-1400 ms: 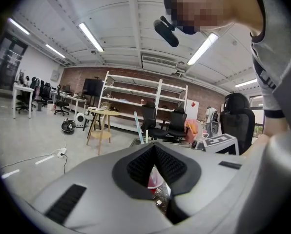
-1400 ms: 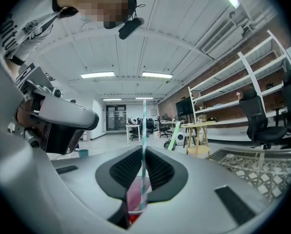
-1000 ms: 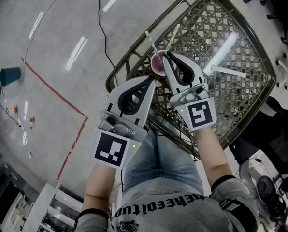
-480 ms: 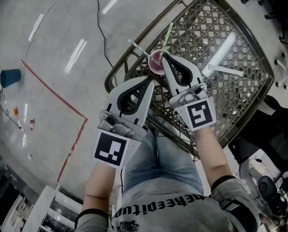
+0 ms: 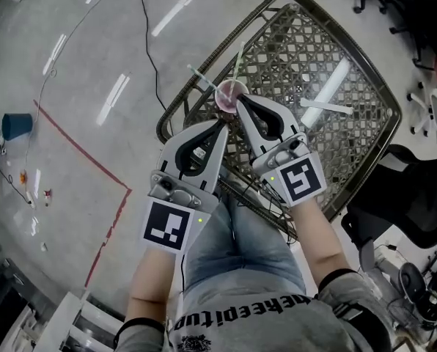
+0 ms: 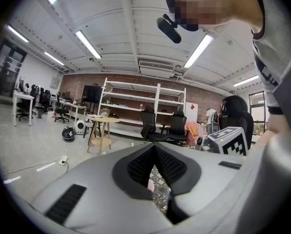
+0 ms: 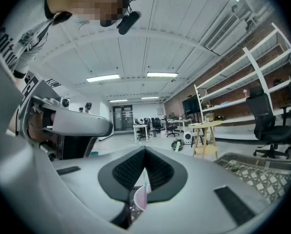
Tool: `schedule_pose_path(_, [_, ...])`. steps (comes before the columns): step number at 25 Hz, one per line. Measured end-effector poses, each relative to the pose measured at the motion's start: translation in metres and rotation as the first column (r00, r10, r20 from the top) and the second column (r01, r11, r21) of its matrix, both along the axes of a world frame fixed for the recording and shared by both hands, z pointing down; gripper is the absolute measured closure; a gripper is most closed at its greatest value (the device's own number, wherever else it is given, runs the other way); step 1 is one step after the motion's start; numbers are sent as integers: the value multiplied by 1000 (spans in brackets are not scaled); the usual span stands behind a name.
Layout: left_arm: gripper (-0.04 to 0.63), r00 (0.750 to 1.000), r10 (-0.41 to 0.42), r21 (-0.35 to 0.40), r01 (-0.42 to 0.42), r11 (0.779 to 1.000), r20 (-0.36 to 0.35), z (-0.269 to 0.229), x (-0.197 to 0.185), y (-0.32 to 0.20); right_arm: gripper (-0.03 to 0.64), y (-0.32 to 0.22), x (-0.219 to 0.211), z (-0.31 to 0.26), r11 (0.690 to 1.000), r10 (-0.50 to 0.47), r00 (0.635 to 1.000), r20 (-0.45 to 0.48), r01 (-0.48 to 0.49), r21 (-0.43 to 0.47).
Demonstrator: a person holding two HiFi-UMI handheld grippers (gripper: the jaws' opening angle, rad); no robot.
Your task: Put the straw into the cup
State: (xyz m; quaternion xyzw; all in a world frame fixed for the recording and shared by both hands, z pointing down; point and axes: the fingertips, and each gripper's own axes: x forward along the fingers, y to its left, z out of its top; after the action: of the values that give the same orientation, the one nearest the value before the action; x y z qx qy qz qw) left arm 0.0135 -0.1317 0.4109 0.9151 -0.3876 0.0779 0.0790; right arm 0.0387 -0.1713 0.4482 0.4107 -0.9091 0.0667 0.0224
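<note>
While our right gripper (image 5: 237, 102) pinches the thin pale green straw (image 5: 238, 56) between closed jaws, its lower end sits in the small pink plastic cup (image 5: 228, 96), alongside a white straw (image 5: 202, 76). We keep our left gripper (image 5: 222, 122) pressed together just beside the cup, over the brown woven wicker basket (image 5: 314, 42)

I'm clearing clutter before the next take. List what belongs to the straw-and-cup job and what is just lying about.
Job: pink cup; straw pinched by the right gripper; second straw leaning out of the cup; left gripper, shut; wicker table below.
Lying about: blue cup, black cable and red tape on the floor; black office chair.
</note>
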Motion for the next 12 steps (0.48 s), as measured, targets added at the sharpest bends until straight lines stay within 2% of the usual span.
schedule_pose_path(12, [551, 1000, 2, 22, -2, 1000, -6, -50, 5, 12, 621, 30, 4, -64, 999, -29, 998, 47, 30, -19])
